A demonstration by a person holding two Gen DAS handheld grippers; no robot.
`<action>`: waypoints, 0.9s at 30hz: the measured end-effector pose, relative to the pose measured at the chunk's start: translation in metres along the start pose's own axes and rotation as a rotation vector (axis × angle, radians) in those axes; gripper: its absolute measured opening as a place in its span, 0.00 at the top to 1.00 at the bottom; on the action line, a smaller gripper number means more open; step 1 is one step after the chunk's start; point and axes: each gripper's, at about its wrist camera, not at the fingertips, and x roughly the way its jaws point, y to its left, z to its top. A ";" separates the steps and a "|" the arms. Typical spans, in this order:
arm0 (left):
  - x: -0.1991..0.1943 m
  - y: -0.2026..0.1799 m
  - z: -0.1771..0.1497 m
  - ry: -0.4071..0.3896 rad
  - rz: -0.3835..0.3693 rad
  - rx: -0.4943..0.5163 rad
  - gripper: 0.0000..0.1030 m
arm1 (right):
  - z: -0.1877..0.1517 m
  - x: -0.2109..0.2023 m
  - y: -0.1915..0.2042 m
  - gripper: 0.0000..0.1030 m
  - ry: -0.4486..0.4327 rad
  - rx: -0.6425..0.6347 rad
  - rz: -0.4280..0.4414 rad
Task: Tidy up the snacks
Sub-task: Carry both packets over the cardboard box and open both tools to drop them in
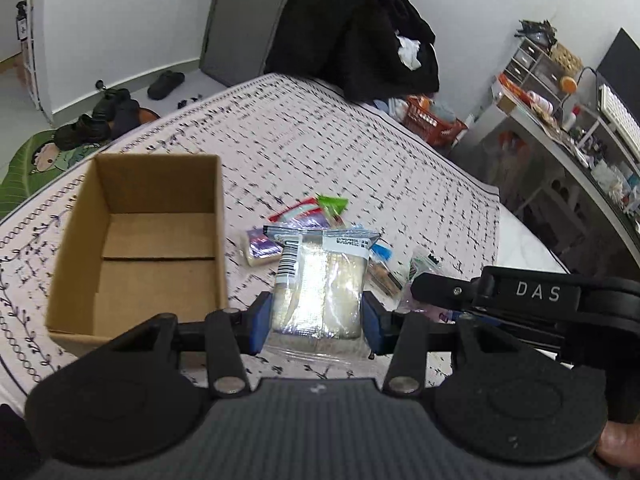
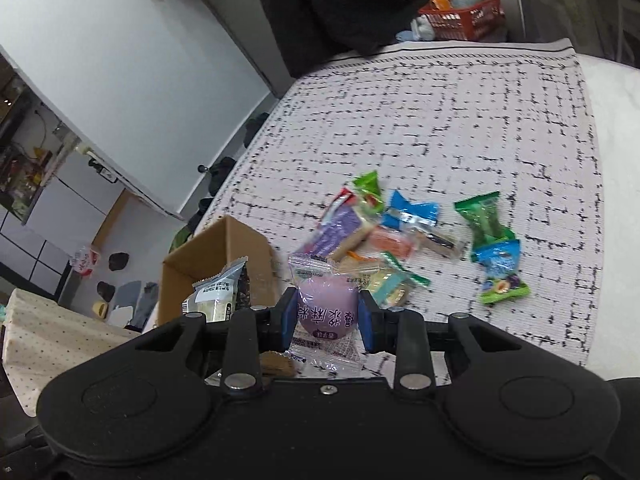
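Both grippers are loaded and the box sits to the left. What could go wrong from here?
The left gripper holds the clear-wrapped pale cake by its slippery film; it may slide out on the way to the open cardboard box. The right gripper holding the purple round snack sits close beside the left; they could collide over the box.

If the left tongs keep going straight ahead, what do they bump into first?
Probably the heap of loose snacks just beyond the clear cake packet that the left tongs hold. The cardboard box sits off to the side. Depth is hard to judge.
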 end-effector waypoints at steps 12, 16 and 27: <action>-0.017 0.041 0.012 -0.037 0.042 -0.061 0.55 | -0.004 0.009 0.042 0.70 -0.003 -0.034 0.047; -0.019 0.054 0.015 -0.043 0.063 -0.083 0.55 | -0.004 0.014 0.055 0.70 0.001 -0.048 0.062; -0.025 0.086 0.022 -0.062 0.109 -0.145 0.55 | -0.002 0.024 0.086 0.70 0.019 -0.097 0.090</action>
